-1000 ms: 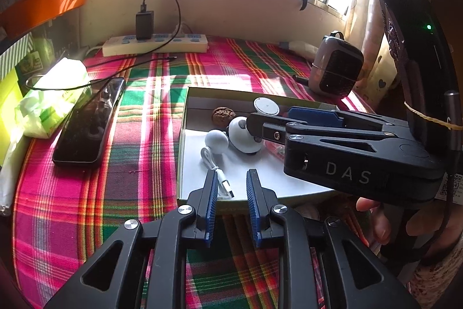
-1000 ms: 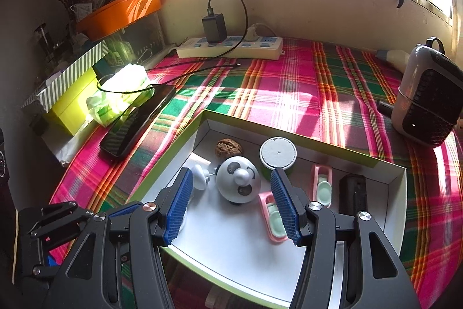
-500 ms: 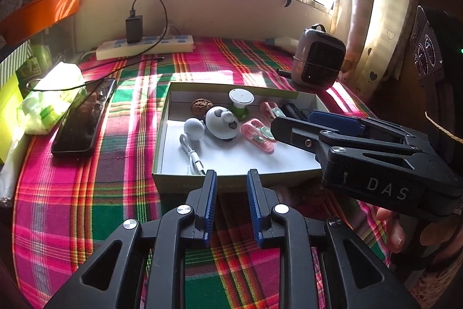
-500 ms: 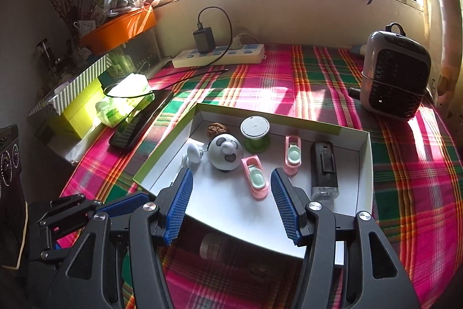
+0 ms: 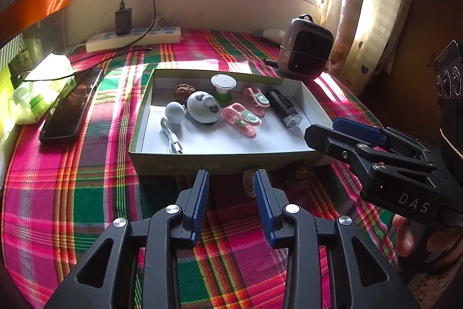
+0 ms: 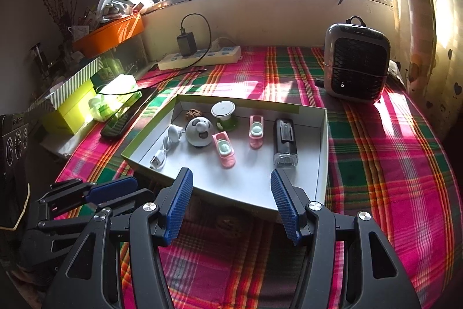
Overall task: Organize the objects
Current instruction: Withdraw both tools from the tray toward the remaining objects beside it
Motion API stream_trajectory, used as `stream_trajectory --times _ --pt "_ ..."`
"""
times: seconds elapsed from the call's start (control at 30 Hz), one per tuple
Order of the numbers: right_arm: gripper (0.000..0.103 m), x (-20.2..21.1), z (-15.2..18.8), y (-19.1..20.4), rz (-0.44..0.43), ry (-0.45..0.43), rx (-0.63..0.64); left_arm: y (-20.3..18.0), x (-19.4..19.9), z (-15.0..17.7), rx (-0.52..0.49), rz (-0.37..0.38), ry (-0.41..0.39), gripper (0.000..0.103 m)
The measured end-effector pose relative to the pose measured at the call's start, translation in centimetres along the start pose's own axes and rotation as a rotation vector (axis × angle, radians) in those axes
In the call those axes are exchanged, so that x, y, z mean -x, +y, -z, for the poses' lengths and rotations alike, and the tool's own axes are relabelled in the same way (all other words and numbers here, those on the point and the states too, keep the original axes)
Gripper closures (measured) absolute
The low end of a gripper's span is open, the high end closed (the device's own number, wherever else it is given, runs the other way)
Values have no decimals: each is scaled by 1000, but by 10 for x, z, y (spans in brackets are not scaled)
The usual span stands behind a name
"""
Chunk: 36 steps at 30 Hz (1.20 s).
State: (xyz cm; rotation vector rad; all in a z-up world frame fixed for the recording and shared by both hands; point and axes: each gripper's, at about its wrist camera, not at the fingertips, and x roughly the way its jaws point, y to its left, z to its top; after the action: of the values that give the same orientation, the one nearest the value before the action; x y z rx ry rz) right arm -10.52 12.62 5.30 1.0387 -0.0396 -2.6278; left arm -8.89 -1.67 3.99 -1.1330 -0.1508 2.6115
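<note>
**Both grippers back from the box, nothing held**

My left gripper [image 5: 230, 187] hangs over the plaid cloth [image 5: 95, 193], just short of the near wall of the box [image 5: 220, 161]. Its jaws have just been opening and now stand apart with nothing between them. A small white round thing [image 5: 248, 184] lies on the cloth beside the right fingertip; I cannot tell what it is. A brown lump [image 5: 299, 174] sits on the cloth a little further right, against the box wall.

Left of those jaws, well apart, a phone [image 5: 71, 106] lies flat, with a green-and-white pack [image 5: 37, 89] beside it.

Ahead of the jaws, inside the box from left to right: a white cable [image 5: 172, 135] with a round white plug [image 5: 175, 112], a panda-faced ball [image 5: 202, 107] touching the plug, a brown nut [image 5: 183, 90] behind it, a white-topped green jar [image 5: 222, 86], two pink clips [image 5: 240, 119] [image 5: 256, 100], and a black torch [image 5: 285, 109] nearest the right wall.

My right gripper [image 6: 231, 201] is level with the box's near corner, jaws spread wide and empty, the box wall [image 6: 249, 203] seen between the tips. A heater [image 6: 356, 65] stands far ahead and right of them. In the left view this gripper [image 5: 324, 131] reaches in from the right, and fingers [image 5: 403, 236] show under it.
</note>
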Motion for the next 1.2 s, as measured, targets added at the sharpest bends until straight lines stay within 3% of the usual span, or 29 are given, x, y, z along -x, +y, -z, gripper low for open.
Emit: stream_trajectory --times 0.43,1.2 --pt "46 10 23 -18 30 5 -27 -20 -20 4 -32 36 48 65" --pt "46 0 37 -32 20 48 -65 -20 -47 2 -24 -18 88 68"
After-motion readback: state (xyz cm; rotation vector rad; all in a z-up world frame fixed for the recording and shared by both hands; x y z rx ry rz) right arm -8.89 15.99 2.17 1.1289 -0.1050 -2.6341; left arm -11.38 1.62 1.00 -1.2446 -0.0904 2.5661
